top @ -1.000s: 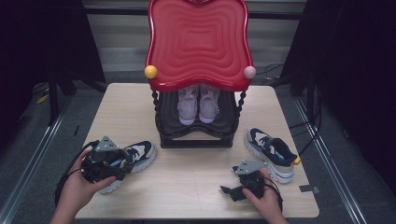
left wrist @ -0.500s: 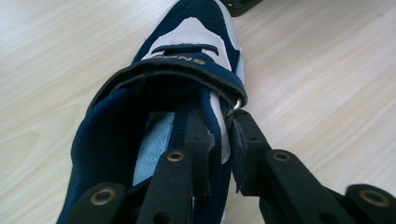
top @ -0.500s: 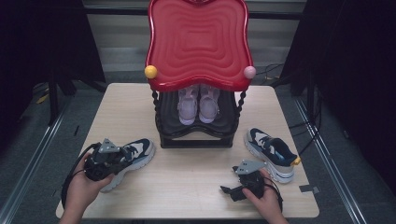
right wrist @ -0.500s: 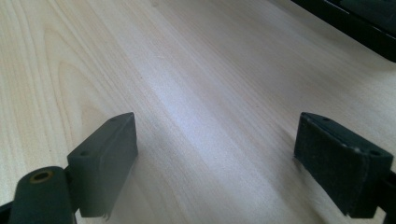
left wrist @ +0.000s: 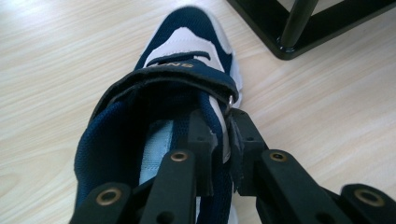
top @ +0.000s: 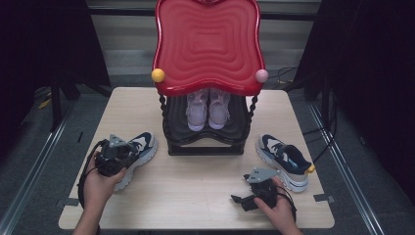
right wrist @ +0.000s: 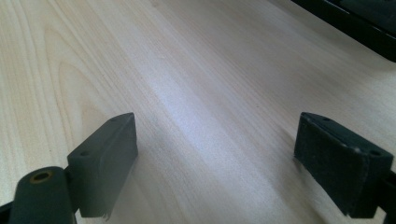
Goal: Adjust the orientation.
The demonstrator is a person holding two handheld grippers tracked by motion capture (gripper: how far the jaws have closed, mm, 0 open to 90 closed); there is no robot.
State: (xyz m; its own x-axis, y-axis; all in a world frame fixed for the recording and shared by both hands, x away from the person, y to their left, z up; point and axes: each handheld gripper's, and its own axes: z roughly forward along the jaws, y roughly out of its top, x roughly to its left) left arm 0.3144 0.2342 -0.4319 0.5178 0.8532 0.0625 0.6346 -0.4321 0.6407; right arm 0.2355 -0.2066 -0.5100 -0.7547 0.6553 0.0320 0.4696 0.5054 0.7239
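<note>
A navy and white sneaker (top: 143, 146) lies on the table's left side, toe pointing toward the rack. My left gripper (top: 128, 152) is at its heel end. In the left gripper view the sneaker (left wrist: 187, 42) runs away from the camera, and the left gripper (left wrist: 223, 135) is shut on the side wall of its opening, one jaw inside and one outside. The matching sneaker (top: 285, 159) lies at the right. My right gripper (top: 240, 200) rests low near the front edge, left of that sneaker, and stands open (right wrist: 215, 158) over bare wood.
A black rack with a wavy red top (top: 208, 44) stands at the back middle of the wooden table (top: 195, 191). A pair of pale lilac shoes (top: 208, 110) sits on its lower shelf. One rack foot (left wrist: 299, 28) stands just ahead of the held sneaker.
My left hand has shifted a little toward the sneaker, and the gripper now sits lower on its heel end. The right hand has not moved.
</note>
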